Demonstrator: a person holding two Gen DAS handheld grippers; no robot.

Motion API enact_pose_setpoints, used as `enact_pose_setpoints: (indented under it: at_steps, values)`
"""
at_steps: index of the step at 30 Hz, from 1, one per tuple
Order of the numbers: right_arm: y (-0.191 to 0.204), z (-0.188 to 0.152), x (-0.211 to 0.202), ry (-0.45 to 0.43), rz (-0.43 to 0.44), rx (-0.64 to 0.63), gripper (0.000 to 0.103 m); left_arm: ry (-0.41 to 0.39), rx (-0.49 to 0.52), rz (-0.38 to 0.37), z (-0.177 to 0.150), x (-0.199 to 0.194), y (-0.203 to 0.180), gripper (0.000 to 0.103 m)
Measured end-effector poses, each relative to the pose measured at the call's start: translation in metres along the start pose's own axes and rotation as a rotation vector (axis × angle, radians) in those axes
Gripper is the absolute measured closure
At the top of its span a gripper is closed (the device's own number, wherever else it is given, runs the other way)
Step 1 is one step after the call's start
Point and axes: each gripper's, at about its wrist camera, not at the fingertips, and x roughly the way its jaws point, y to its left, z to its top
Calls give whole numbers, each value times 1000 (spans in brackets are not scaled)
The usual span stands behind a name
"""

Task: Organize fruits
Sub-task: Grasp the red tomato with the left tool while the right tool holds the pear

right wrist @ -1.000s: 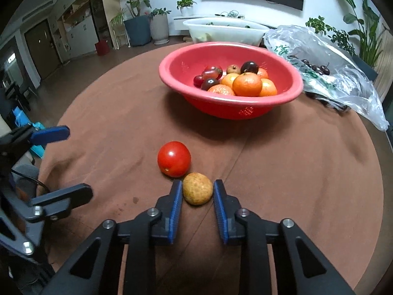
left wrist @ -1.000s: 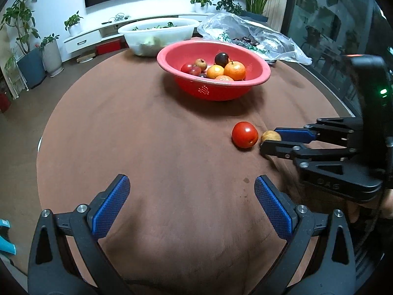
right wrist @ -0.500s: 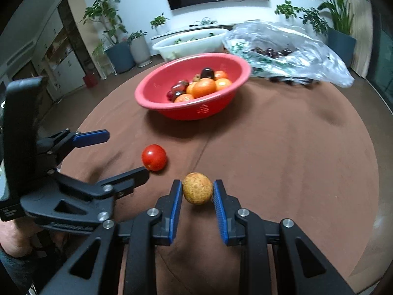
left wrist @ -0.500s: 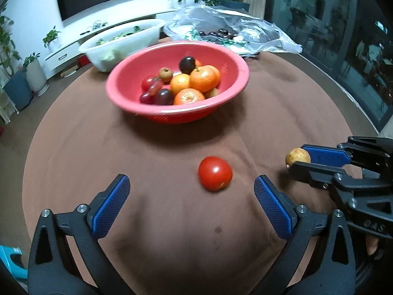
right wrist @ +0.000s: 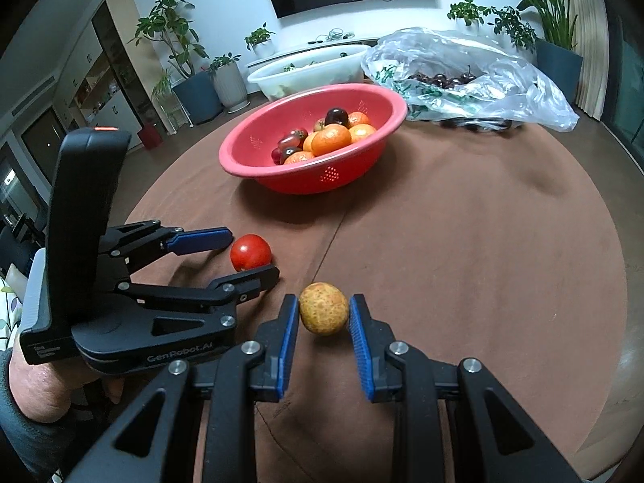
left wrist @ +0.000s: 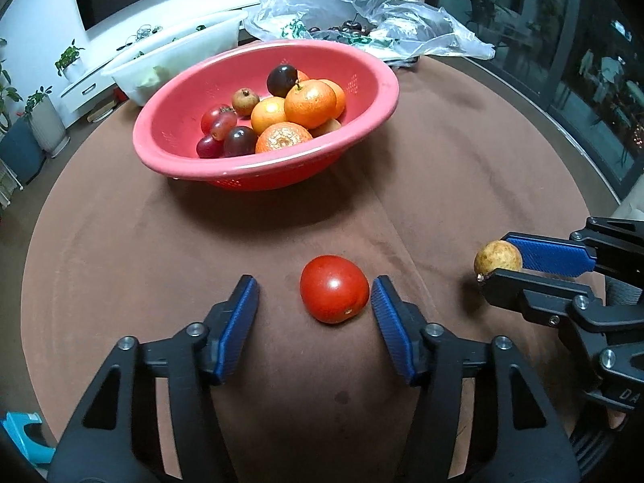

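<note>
While the tomato [left wrist: 334, 289] lies on the brown cloth [left wrist: 161, 241] at lower centre of the left view, the left gripper [left wrist: 314, 314] straddles it with jaws closing, the right pad [left wrist: 388, 322] just beside it, the left pad apart. At right centre, the right gripper [right wrist: 324, 322] is clenched on a small tan fruit [right wrist: 324, 314], held off the cloth. Above centre sits the red bowl [left wrist: 362, 120] of oranges, grapes and plums; beyond it, a white tub [left wrist: 181, 56] and plastic bag [left wrist: 362, 12].
</note>
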Motion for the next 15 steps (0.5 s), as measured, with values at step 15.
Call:
enact_pose_setpoints:
  at_steps: [15]
  values:
    - [0,-1,1,1,-1,0,74,-15,11,-33,-2,-1,-4,72]
